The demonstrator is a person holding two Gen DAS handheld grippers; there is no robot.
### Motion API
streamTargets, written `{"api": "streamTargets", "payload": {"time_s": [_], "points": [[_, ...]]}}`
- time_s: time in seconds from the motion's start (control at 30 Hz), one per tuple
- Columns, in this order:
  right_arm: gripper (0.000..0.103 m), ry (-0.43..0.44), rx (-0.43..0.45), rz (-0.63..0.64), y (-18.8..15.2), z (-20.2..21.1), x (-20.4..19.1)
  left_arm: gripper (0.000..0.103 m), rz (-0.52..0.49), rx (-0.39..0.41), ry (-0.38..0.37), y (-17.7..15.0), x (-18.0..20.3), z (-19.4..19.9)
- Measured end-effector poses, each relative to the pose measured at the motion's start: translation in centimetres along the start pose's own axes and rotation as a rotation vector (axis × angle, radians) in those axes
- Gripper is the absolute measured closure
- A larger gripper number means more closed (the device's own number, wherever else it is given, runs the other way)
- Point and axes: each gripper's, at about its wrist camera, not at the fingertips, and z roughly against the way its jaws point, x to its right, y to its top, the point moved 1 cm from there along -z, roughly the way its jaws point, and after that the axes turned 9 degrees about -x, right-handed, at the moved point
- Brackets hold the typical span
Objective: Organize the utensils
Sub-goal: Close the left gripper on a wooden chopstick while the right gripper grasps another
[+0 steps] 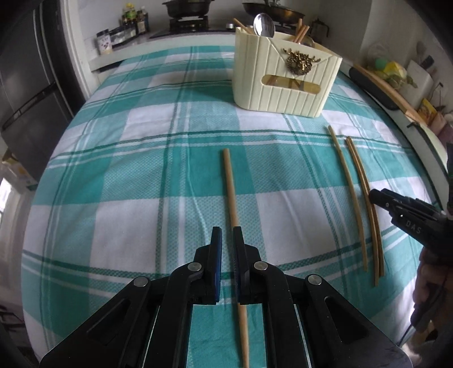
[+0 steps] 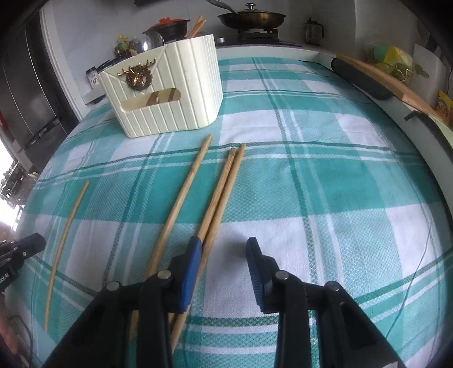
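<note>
A cream ribbed utensil holder [image 1: 283, 79] [image 2: 170, 102] stands at the far side of the teal checked cloth, with a spoon [image 1: 264, 25] and chopsticks in it. One chopstick [image 1: 230, 192] [image 2: 66, 235] lies on the cloth and runs under my left gripper [image 1: 226, 229] [image 2: 39, 240], which is shut with only cloth showing in the gap. A single chopstick [image 1: 349, 181] [image 2: 181, 203] and a pair [image 1: 365, 192] [image 2: 218, 198] lie further right. My right gripper [image 2: 223, 243] [image 1: 376, 195] is open low over the cloth, its left finger [image 2: 192, 263] over the pair, nothing between the pads.
A stove with pans [image 1: 187, 11] [image 2: 252, 18] and several bottles [image 1: 133, 17] sit behind the table. A dark fridge [image 1: 25, 85] stands at the left. A black roll and wooden board [image 2: 362, 76] line the table's right edge.
</note>
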Motion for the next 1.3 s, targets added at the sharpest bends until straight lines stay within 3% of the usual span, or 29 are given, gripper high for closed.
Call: {"api": "streamTargets", "payload": {"time_s": [0.1, 0.3, 0.4, 0.5, 0.53, 0.6, 0.7, 0.97, 1.3], "points": [[0.070, -0.085, -0.018, 0.060, 0.4, -0.2, -0.7, 0.094, -0.012, 0.009, 0.008, -0.3, 0.2, -0.2], [0.075, -0.144, -0.010, 0.098, -0.2, 0.3, -0.1, 0.089, -0.002, -0.020, -0.010, -1.2, -0.1, -1.3], [0.075, -0.184, -0.012, 0.084, -1.2, 0.9, 1.5, 0.077, -0.009, -0.011, -0.010, -1.9, -0.4, -0.7], [0.074, -0.212, -0.022, 0.068, -2.5, 1.7, 3.5, 0.052, -0.018, 0.007, 0.002, -2.5, -0.8, 0.2], [0.069, -0.200, -0.031, 0.061, -2.9, 2.0, 4.0, 0.046, -0.018, 0.014, 0.006, -2.7, -0.9, 0.4], [0.069, -0.171, -0.050, 0.069, -3.5, 2.4, 4.7, 0.041, -0.022, 0.020, -0.006, -3.0, -1.1, 0.8], [0.053, -0.118, -0.062, 0.117, -4.1, 2.7, 4.6, 0.034, -0.036, 0.020, -0.019, -3.2, -1.1, 1.1], [0.051, -0.077, -0.074, 0.184, -4.5, 2.7, 4.4, 0.030, -0.046, -0.017, -0.074, -2.9, -1.3, 0.8], [0.051, -0.040, -0.105, 0.202, -3.8, 2.2, 4.7, 0.030, -0.044, -0.012, 0.015, -1.5, -1.5, 0.3]]}}
